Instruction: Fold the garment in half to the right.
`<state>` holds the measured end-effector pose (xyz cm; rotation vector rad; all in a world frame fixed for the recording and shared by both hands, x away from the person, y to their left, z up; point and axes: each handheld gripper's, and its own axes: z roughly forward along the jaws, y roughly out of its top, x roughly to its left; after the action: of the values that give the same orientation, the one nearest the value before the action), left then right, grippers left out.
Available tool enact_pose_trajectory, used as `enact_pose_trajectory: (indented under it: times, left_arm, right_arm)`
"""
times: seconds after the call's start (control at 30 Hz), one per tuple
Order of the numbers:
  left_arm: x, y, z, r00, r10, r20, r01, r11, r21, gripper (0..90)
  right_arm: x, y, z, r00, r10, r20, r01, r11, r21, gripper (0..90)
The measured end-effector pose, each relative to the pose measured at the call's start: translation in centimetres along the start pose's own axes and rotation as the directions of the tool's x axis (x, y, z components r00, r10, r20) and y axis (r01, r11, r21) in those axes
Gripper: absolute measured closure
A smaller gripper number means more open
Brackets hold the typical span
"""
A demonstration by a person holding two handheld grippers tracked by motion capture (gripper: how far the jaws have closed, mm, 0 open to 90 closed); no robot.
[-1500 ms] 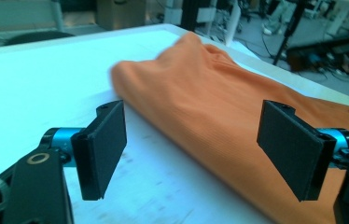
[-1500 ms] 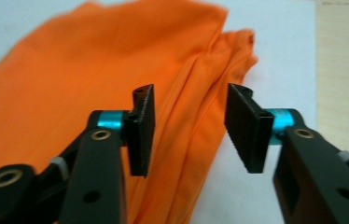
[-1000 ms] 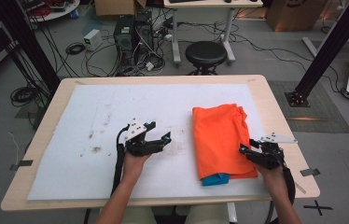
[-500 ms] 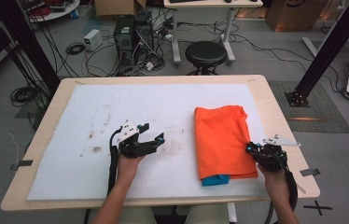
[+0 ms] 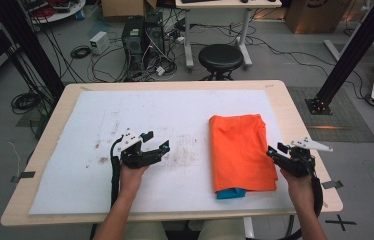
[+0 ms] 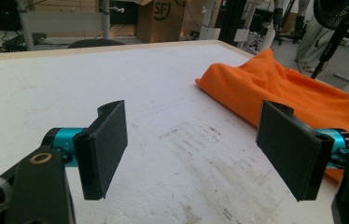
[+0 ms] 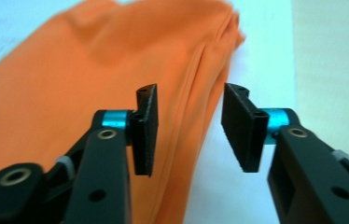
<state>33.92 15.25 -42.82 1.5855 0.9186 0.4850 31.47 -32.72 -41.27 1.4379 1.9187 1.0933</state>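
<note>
A folded orange cloth lies on the right half of the white sheet, and a blue bit sticks out under its near edge. My right gripper hovers at the cloth's right edge. Its jaws have just been opening. In the right gripper view the gripper stands open above the cloth's folded edge, with the pads touching nothing. My left gripper stands open over stained bare sheet, well left of the cloth. The left gripper view has its gripper wide apart and the cloth off to the right.
The white sheet covers most of the wooden table and carries dark stains near the left gripper. A black stool, a computer tower and loose cables stand on the floor beyond the far edge. Black frame posts rise at both back corners.
The left gripper has slid left, away from the cloth. The right gripper has lifted a little at the cloth's right edge. The cloth lies as before.
</note>
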Motion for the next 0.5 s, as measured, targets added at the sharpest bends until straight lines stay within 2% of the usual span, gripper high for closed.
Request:
enact_pose_trajectory:
  times: [0.13,0.2,0.33,0.37,0.43,0.5]
  left_arm:
    - [0.3,0.3,-0.2,1.0,0.0,-0.001,0.0,1.0,-0.002,25.0]
    - [0.5,0.3,-0.3,1.0,-0.003,-0.002,0.003,1.0,-0.009,25.0]
    - [1.0,0.3,-0.4,1.0,0.001,-0.003,-0.001,1.0,0.009,25.0]
    - [1.2,0.4,-0.4,1.0,0.005,-0.008,-0.005,0.9999,0.013,25.0]
    - [1.5,0.6,-0.6,0.9999,0.012,-0.011,-0.012,0.9998,0.017,25.0]
    - [1.9,0.9,-0.9,0.9997,0.015,-0.019,-0.015,0.9998,0.016,25.0]
  right_arm:
    - [-0.8,2.7,2.8,0.9999,0.014,0.001,-0.014,1.0,0.015,55.3]
    - [-0.8,3.6,4.6,0.9997,0.021,0.01,-0.022,0.998,0.052,55.7]
    - [-0.4,4.8,7.8,0.9992,-0.021,0.035,0.017,0.995,0.098,59.8]
    - [-0.4,5.0,8.4,0.9991,-0.013,0.041,0.009,0.995,0.098,60.4]
    - [-0.5,5.1,9.4,0.9988,-0.002,0.049,-0.003,0.993,0.121,66.2]
    - [-0.7,4.8,10.3,0.9949,-0.032,0.096,0.014,0.982,0.187,81.1]
